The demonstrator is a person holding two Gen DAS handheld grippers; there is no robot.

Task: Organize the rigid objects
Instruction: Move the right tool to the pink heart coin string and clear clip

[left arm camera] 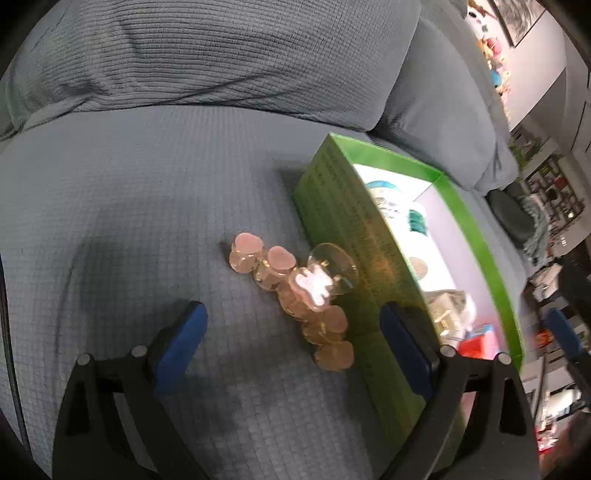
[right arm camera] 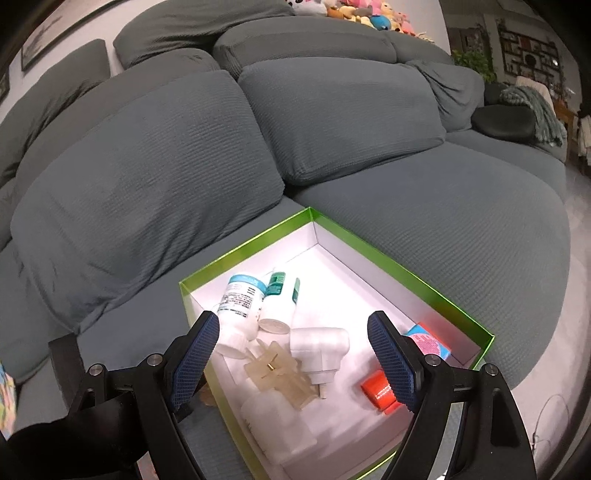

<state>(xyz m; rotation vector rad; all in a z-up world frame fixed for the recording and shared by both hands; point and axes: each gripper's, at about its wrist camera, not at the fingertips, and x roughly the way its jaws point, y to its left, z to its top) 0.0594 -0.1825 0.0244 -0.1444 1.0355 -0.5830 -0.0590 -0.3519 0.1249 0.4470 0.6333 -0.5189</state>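
Note:
A clear pink hair claw clip (left arm camera: 299,291) lies on the grey sofa seat, right against the outer wall of a green box (left arm camera: 347,229). My left gripper (left arm camera: 291,339) is open, its blue pads either side of the clip and just short of it. In the right wrist view the green box (right arm camera: 424,284) holds white bottles (right arm camera: 240,306), a white plastic fitting (right arm camera: 321,347), a clear yellowish clip (right arm camera: 280,373), a red cap (right arm camera: 378,387) and a small pink-blue carton (right arm camera: 430,341). My right gripper (right arm camera: 295,358) is open and empty above the box.
Large grey back cushions (right arm camera: 147,177) stand behind the box. A dark round cushion (right arm camera: 506,122) and a knitted throw (right arm camera: 543,110) lie at the sofa's far right end. Plush toys (right arm camera: 369,14) line the sofa top.

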